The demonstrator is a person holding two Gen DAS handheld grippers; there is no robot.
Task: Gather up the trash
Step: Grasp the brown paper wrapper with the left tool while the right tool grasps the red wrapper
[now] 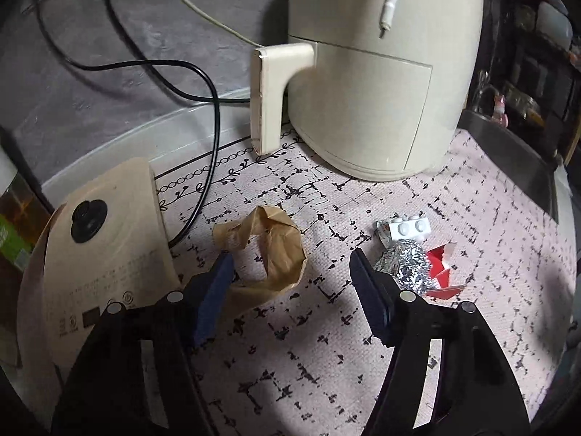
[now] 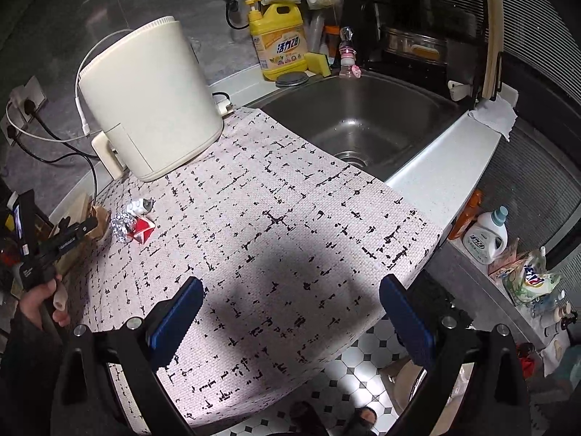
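**Trash Lay Ahead of Spread Left Fingers**

Lay on the patterned mat (image 1: 326, 327), directly ahead of the left gripper (image 1: 290, 265): a crumpled brown paper bag (image 1: 270, 250), curled into a loop, its near-left edge touching the left fingertip (image 1: 223, 269) or just behind it; cannot tell which. Sat just beyond the right fingertip (image 1: 359, 265): a ball of crushed foil (image 1: 408, 263), touching a torn red-and-white wrapper (image 1: 443, 272) on its far right side and a white pill blister pack (image 1: 408, 229) just past it. Stood released, the left gripper, jaws wide apart and closed on nothing, low over the mat.

Rose farther ahead of that gripper: a cream air fryer (image 1: 377, 72), its handle pointing toward the left, with a white cable (image 1: 390, 0) hanging down its front. Rested at the near left, beside the left finger, a cream appliance (image 1: 109, 254), with a black cord (image 1: 214, 127) trailing past it over the mat's edge.

Hovered well back from the trash, the right gripper (image 2: 290, 301), likewise released, fingers spread over bare mat near the counter's front edge. Lay ahead and to its right a steel sink (image 2: 363, 116), a yellow detergent bottle (image 2: 277, 40) behind it.
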